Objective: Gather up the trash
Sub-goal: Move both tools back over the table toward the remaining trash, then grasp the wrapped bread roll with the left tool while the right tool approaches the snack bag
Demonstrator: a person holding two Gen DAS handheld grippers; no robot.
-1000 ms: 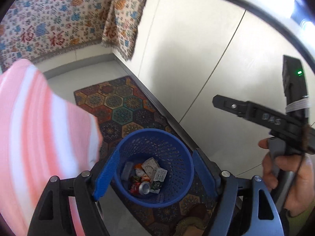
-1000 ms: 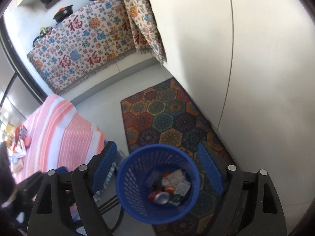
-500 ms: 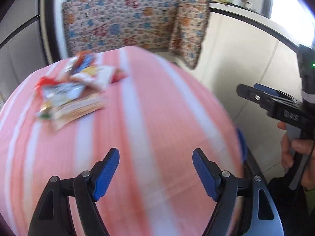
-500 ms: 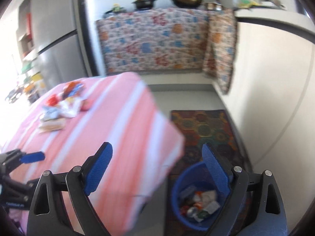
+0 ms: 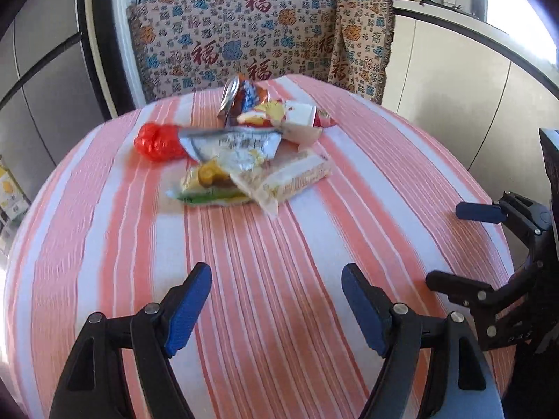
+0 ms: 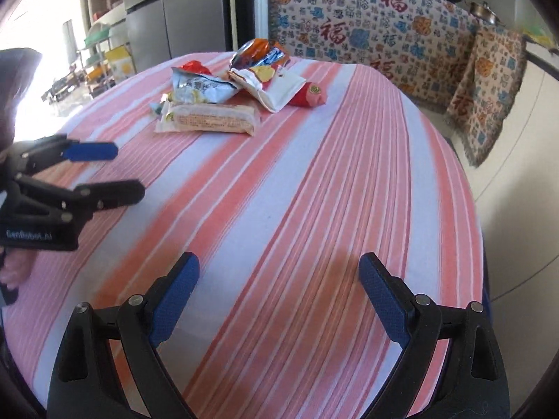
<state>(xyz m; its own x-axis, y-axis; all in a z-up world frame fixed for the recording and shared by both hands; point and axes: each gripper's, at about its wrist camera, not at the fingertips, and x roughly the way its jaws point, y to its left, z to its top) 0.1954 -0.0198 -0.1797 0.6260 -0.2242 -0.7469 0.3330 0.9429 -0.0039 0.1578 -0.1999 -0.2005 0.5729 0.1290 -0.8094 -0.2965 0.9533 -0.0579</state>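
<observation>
A heap of snack wrappers (image 5: 244,153) lies on the far half of the pink striped table (image 5: 279,279); it also shows in the right wrist view (image 6: 237,87). It includes a red crumpled bag (image 5: 157,141), a long biscuit pack (image 6: 209,118) and a red packet (image 6: 309,95). My left gripper (image 5: 276,296) is open and empty above the near table, short of the heap. My right gripper (image 6: 279,289) is open and empty above the near right part of the table. Each gripper shows in the other's view, the right one (image 5: 468,244) and the left one (image 6: 104,171).
A patterned cloth (image 5: 244,45) covers the counter behind the table, with pans on top. White cabinets (image 5: 454,97) stand to the right, a grey fridge (image 6: 181,17) to the left. The blue bin is out of view.
Both grippers swung up from over the blue trash bin on the floor to above the table, now facing the wrapper heap. Both stayed open and empty.
</observation>
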